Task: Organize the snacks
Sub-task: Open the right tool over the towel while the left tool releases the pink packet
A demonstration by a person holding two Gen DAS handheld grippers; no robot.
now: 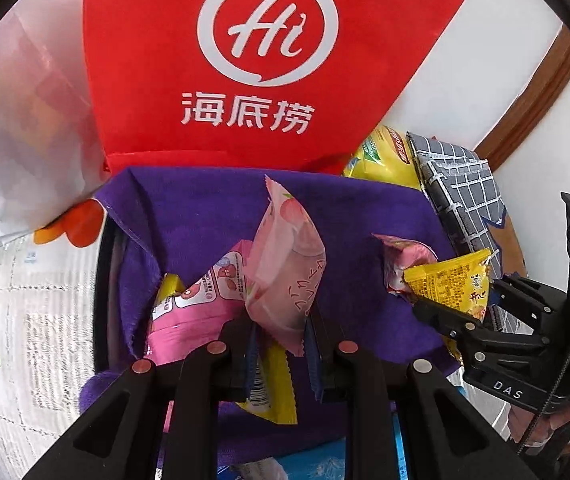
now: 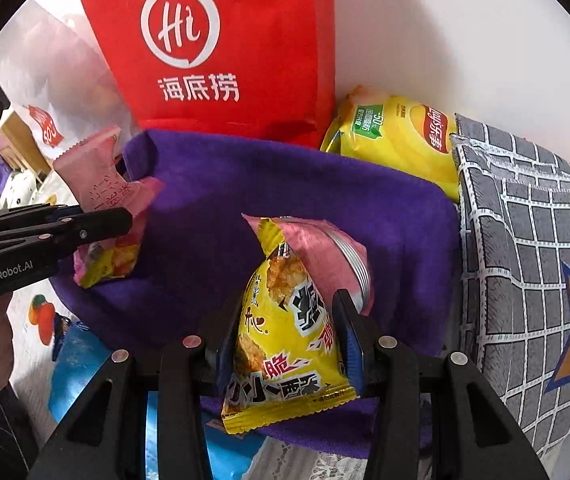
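Note:
My left gripper (image 1: 281, 332) is shut on a pale pink snack packet (image 1: 289, 264) and holds it above a container lined with purple cloth (image 1: 205, 208). Pink and yellow packets (image 1: 201, 296) lie in the container below. My right gripper (image 2: 285, 332) is shut on a small yellow snack packet (image 2: 285, 344) over the same purple cloth (image 2: 285, 184), with a pink packet (image 2: 333, 256) behind it. Each gripper shows in the other view: the right one (image 1: 457, 312) with its yellow packet (image 1: 449, 280), the left one (image 2: 97, 220) with its pink packet (image 2: 97, 172).
A red bag with a white logo (image 1: 245, 60) stands behind the container against a white wall. A yellow chip bag (image 2: 397, 140) and a grey checked cloth box (image 2: 525, 248) sit to the right. A blue packet (image 2: 81, 364) lies on a fruit-print tablecloth (image 1: 25, 320).

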